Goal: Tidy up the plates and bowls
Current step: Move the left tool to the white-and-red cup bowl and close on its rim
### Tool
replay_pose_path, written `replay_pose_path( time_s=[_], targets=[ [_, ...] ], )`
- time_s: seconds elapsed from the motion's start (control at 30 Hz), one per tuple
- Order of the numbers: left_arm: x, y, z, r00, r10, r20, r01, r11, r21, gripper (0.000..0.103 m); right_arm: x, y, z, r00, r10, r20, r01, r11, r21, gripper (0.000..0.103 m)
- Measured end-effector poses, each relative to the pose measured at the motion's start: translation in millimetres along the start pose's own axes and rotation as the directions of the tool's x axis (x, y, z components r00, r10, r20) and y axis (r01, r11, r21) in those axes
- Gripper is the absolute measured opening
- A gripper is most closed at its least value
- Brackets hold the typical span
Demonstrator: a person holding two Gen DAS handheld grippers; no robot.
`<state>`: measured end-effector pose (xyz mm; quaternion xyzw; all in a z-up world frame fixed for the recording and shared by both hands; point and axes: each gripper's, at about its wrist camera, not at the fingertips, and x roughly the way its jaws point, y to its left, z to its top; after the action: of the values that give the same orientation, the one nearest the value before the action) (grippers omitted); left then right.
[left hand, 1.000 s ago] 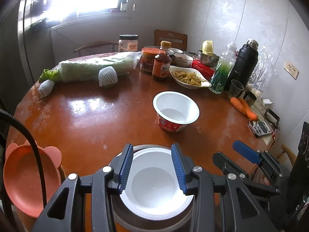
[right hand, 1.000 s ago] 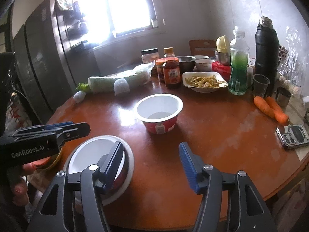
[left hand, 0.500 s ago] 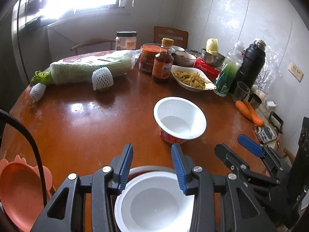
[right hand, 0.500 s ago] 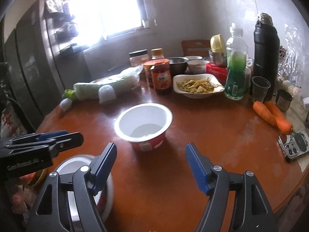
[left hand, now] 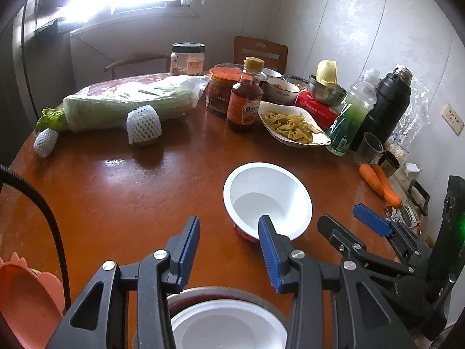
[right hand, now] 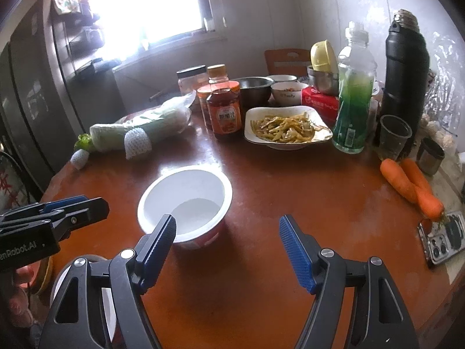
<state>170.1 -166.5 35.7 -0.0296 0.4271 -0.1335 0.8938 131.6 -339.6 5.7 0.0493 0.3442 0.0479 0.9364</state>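
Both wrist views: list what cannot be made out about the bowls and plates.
- Near white bowl, left wrist view: cut off by the bottom edge and half covered by the left hand-held gripper; what it sits in is unclear.
- Orange plate, left wrist view: cut off by the left edge.
- Red-and-white bowl, right wrist view: its label is hidden behind a finger of the right hand-held gripper.
- Bowls behind the jars: contents too small to tell.

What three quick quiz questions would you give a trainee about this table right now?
1. True or false: the red-and-white paper bowl is empty.
2. What lies in the white dish? A) carrots B) yellowish food strips C) jars
3. How many carrots lie beside the phone?

Key: 1 true; 2 B; 3 two.
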Motion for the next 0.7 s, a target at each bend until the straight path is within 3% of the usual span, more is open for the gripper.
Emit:
replay_pose_path(
  time_s=[0.37, 0.7],
  targets=[
    [32.3, -0.5, 12.5, 0.997, 0.010, -0.072, -0.012, 1.000, -0.027, 0.042, 39.3, -10.6, 18.1, 0.997, 0.000, -0.082, -0.001, 1.000, -0.013, 0.075],
    [48.5, 8.2, 19.4, 0.994, 0.023, -0.106, -0.029, 0.998, -0.055, 0.042, 67.2, -1.7, 21.3, 0.988, 0.061, -0.140, -0.064, 0.998, -0.016, 0.075]
  ],
)
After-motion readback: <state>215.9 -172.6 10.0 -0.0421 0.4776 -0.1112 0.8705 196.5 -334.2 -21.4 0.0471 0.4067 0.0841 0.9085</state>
